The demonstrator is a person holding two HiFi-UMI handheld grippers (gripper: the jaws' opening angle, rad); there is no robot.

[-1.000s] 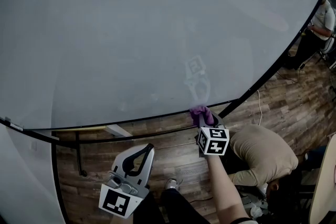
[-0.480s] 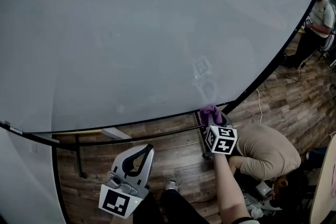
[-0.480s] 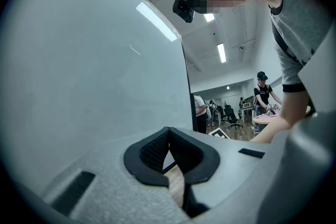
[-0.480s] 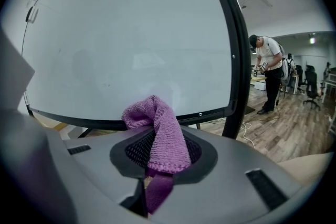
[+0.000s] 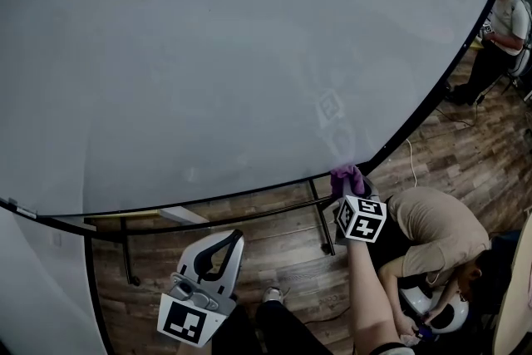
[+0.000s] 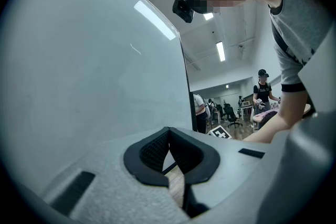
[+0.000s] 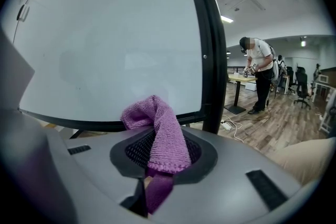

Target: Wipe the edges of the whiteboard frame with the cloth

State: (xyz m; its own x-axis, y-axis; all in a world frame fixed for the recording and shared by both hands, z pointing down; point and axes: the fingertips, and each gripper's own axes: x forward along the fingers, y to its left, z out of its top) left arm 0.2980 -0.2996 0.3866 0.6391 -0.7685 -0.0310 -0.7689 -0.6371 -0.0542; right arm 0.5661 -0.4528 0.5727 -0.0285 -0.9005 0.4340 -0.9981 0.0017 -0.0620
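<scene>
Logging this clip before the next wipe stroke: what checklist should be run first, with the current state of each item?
1. Cloth clamped in right gripper: ok.
2. Cloth touching the frame at its lower corner: cannot tell.
3. Frame's side edge free of obstacles: ok.
4. Left gripper empty, jaws together, off the whiteboard: ok.
5. Space beside the right gripper free: not ok, a crouching person is close by.

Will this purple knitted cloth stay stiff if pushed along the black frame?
Likely floppy: the purple knitted cloth droops over the right gripper's shut jaws. Its nubby weave should probably drag, not slip, on the black whiteboard frame.
</scene>
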